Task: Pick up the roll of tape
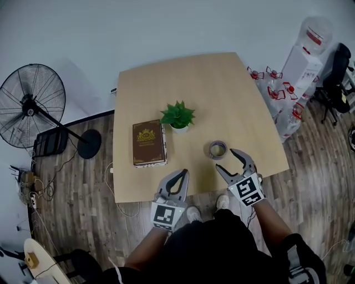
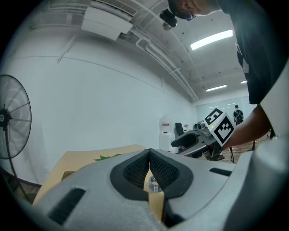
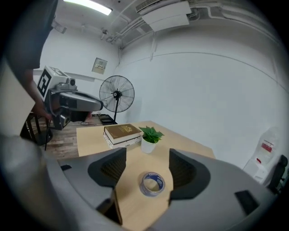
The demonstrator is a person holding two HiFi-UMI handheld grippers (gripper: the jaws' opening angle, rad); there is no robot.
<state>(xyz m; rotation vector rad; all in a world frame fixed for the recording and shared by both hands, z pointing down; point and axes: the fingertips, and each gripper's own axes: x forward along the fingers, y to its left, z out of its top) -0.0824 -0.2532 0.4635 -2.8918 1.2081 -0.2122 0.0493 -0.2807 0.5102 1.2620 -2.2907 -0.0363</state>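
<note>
On our counter (image 1: 222, 83) the roll of tape (image 1: 218, 149) lies flat; our right tool (image 1: 224, 160) stands open just short of it; our left tool (image 1: 183, 173) is closed, empty.

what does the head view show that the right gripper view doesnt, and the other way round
Only the head view: the person's shoes and floor cables. Only the right gripper view: the ceiling light and a wall air conditioner. Both: the table, roll of tape, book, potted plant, fan and left gripper.
</note>
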